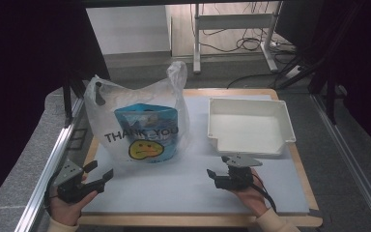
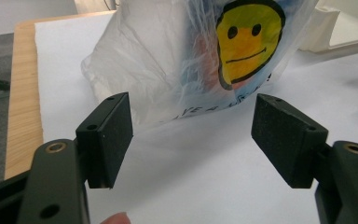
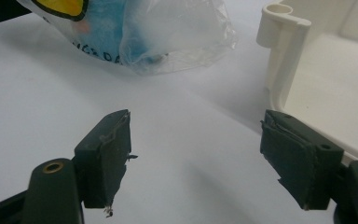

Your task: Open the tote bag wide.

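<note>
Plastic bag point(image 1: 140, 121): thin, soft, crinkly film, likely slippery; it stands ahead of the left gripper point(image 1: 98, 175), to the fore-left of the right one point(image 1: 217, 175)
Blue packet point(image 1: 147, 130): inside the bag, looks light and crushable
Handle loops point(image 1: 176, 72): best hold, pinched at the top
White tray point(image 1: 285, 121): stiff, empty, just beyond the right gripper
Left gripper: jaws wide apart, holding nothing
Right gripper: jaws wide apart, holding nothing

light: dim, even | shadows: soft | focus: close views slightly blurred
</note>
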Available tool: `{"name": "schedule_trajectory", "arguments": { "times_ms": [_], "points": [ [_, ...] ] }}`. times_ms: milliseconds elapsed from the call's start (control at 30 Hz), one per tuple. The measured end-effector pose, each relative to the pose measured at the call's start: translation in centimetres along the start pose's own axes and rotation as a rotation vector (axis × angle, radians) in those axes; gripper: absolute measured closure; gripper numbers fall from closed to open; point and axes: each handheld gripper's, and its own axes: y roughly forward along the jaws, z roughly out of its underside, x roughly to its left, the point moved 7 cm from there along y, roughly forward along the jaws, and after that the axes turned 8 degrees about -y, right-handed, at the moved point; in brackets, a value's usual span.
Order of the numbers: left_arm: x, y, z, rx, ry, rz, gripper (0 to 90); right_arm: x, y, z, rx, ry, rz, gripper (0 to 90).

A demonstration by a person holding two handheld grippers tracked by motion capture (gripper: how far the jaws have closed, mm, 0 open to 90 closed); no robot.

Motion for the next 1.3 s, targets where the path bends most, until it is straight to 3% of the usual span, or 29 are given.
{"name": "schedule_trajectory", "arguments": {
  "times_ms": [633, 833, 1300],
  "points": [
    [1.6, -2.3, -4.1, -0.057, -0.028, -0.007, 29.6, 0.3, 0.0, 0.1, 0.014, -0.004, 0.009, 24.6],
    [1.9, -2.1, -5.5, -0.053, -0.026, -0.009, 29.8, 0.4, 0.2, 0.0, 0.020, -0.001, 0.011, 24.6],
    [2.6, -1.0, -10.4, -0.062, 0.000, 0.002, 32.8, 0.1, 0.2, 0.2, 0.025, 0.004, 0.020, 24.6]
  ]
}}
